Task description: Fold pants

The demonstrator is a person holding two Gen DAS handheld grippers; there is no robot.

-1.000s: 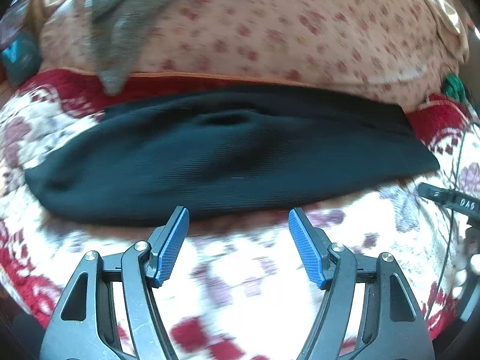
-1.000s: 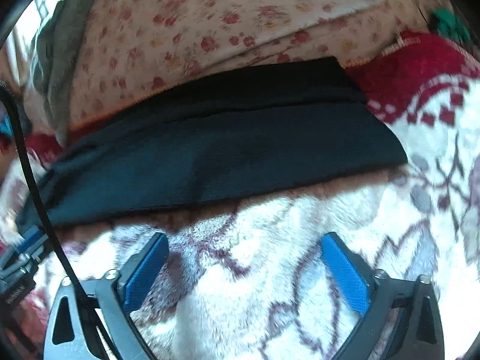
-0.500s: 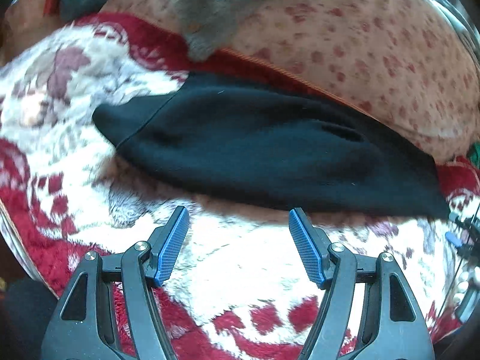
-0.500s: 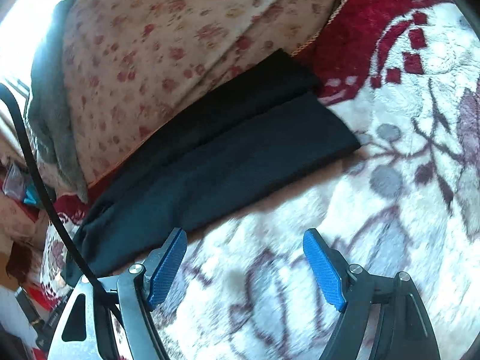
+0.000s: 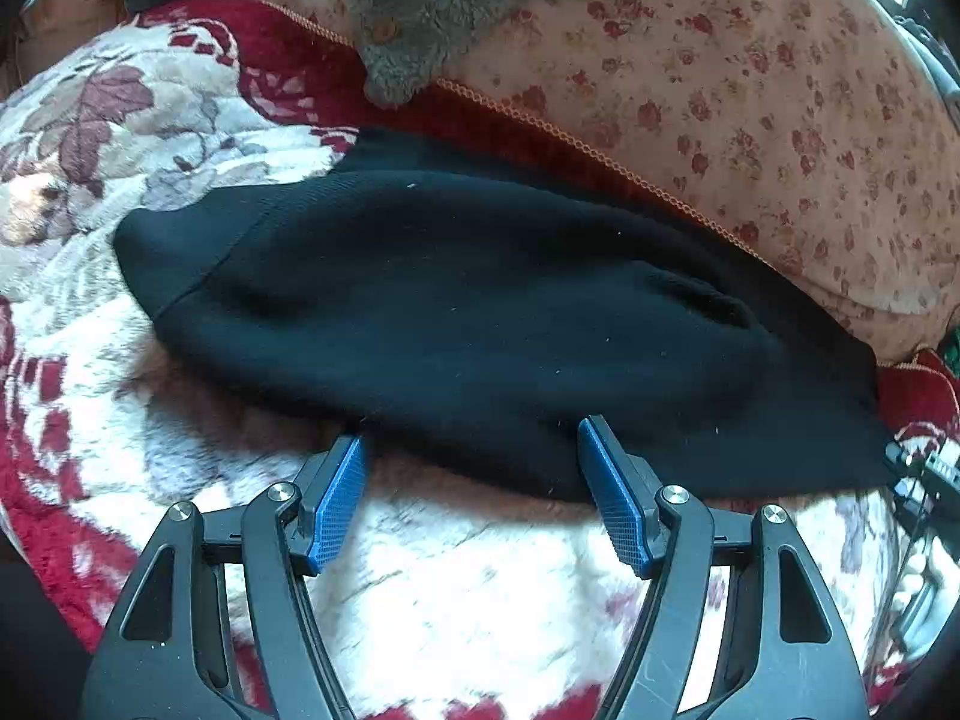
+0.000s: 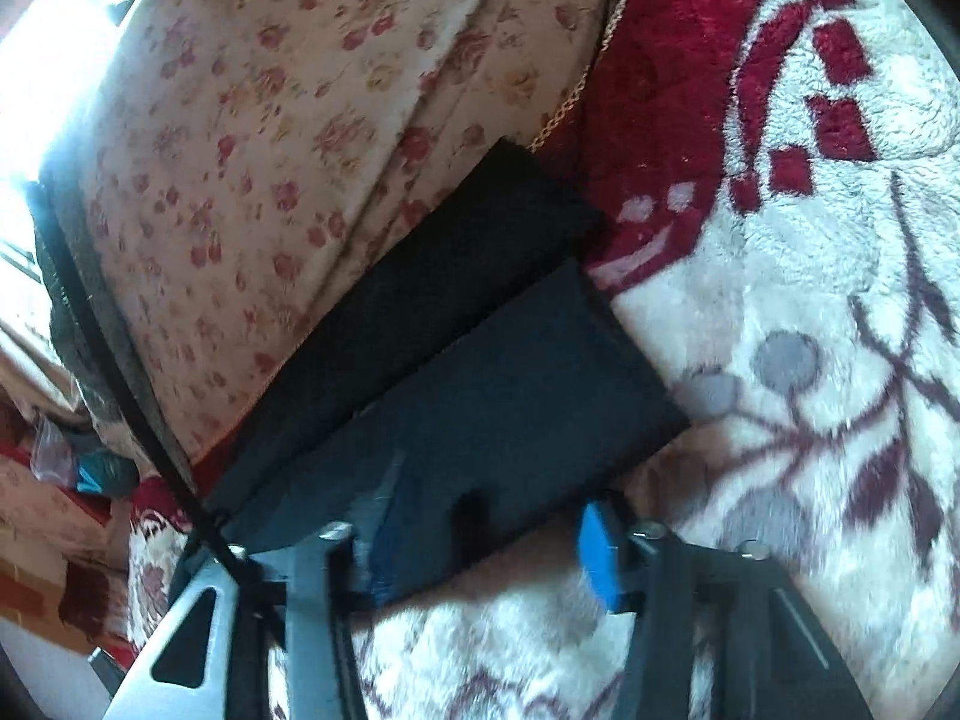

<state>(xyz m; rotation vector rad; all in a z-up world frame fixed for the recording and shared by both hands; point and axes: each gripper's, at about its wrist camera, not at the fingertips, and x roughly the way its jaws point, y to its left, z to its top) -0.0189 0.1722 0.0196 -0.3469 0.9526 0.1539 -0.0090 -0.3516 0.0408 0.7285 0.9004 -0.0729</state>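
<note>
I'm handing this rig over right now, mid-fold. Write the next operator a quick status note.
Left gripper: open, tips at the near edge of the black pants, nothing gripped.
Right gripper: open, straddling the near edge toward the pants' other end; one finger is blurred, so contact is unclear.
Pants: lying as a long strip on the floral blanket, their far edge against the flowered cushion. A grey garment lies on the cushion.
Done: pants appear folded lengthwise, leg over leg.
Left: grip the edge with both grippers, fold across.
</note>
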